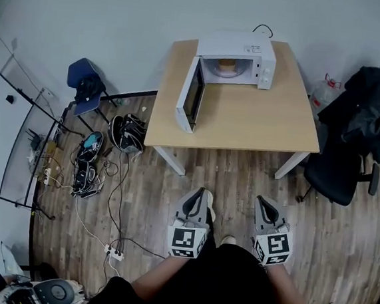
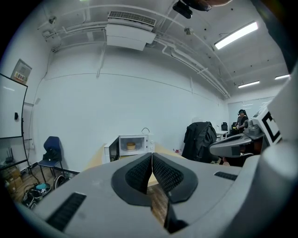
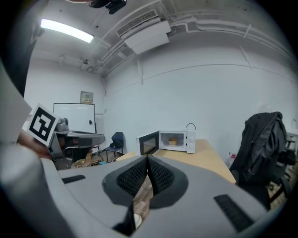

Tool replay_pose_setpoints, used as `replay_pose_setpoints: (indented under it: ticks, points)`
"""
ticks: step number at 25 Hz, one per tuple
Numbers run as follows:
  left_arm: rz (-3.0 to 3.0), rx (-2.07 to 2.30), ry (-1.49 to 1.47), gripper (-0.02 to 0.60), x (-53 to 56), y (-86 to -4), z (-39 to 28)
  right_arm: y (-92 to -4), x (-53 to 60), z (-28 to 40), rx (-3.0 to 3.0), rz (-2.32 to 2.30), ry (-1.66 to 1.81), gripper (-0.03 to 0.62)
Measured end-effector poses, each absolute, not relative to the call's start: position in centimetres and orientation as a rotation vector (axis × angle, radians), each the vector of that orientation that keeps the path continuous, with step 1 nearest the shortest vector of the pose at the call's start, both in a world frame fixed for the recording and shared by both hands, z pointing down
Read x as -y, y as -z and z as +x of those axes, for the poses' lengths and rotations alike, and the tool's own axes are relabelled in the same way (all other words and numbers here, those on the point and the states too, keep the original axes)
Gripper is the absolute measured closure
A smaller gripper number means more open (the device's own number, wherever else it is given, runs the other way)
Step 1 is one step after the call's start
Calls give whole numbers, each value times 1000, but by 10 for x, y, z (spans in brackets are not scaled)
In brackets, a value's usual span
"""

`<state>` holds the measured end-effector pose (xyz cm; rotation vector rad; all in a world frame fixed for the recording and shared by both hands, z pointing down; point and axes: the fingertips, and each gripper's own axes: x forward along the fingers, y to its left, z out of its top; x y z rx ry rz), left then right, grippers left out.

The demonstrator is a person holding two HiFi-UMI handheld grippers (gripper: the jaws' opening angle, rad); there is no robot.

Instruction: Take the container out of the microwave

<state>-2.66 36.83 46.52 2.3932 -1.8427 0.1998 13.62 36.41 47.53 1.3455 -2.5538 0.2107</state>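
Head view: the container (image 1: 227,66) is seen inside the open microwave (image 1: 266,55) on the table (image 1: 246,120), while the left gripper (image 1: 202,194) and right gripper (image 1: 264,202), both pressed together and empty, are held well apart from it.

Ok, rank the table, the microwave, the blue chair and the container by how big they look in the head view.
1. table
2. microwave, door open
3. blue chair
4. container, inside the microwave, smallest by far

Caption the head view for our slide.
White microwave, door open, on wooden table, tan container inside; left gripper and right gripper shut.
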Motion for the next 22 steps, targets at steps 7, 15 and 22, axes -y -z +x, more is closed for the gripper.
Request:
replay_pose_setpoints:
  ticks: [7,15,22]
  points:
    - [2445,1750,-240,569,-324,-478,-1,-481,-329,140,2516,1345,-216,534]
    - [2474,1686,-241,569,-244,-482,9,-489,-251,159,2425,1375,-259,534]
    - [2429,1621,-267,569,-174,-495,-7,-479,-170,135,2389,1375,-247,534]
